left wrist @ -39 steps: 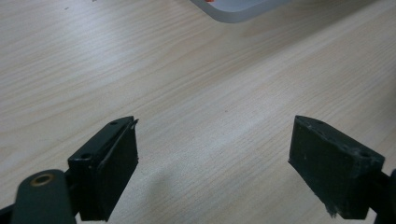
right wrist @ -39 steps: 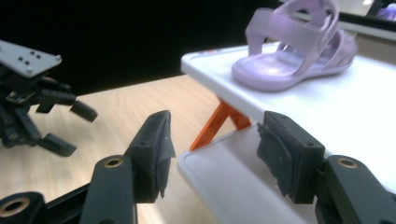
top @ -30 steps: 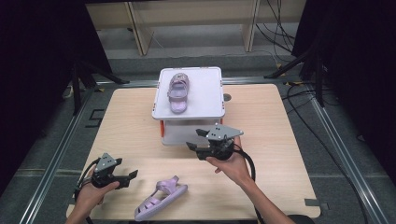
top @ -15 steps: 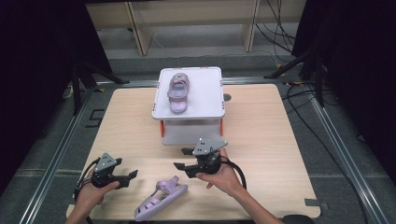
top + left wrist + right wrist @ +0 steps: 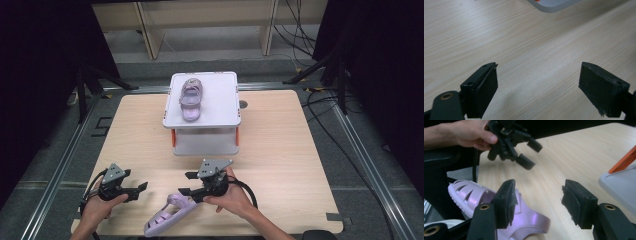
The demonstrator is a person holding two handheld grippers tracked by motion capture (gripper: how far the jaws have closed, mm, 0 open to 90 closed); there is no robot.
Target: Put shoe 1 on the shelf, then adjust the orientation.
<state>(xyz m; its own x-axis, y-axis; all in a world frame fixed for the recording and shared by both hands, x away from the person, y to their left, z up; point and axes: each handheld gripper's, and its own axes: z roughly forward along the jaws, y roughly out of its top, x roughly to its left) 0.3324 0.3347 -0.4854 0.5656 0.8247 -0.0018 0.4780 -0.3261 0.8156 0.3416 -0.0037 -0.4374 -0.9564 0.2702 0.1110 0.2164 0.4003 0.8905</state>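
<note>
Just below and to one side of the right gripper (image 5: 186,183), whose jaws stand apart and grasp nothing, the purple sandal (image 5: 167,215) lies on the table (image 5: 280,150), its heel end beside one fingertip (image 5: 506,195), while the left gripper (image 5: 140,188), likewise released, hangs well apart from it.

Purple sandal (image 5: 499,210) cut off at the bottom edge, heel hidden behind right tongs (image 5: 537,201) jaw.

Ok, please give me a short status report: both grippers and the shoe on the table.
Left gripper open, empty. Right gripper open, at heel of purple shoe, not gripping. Shoe lies on table. Nothing in the way.
</note>
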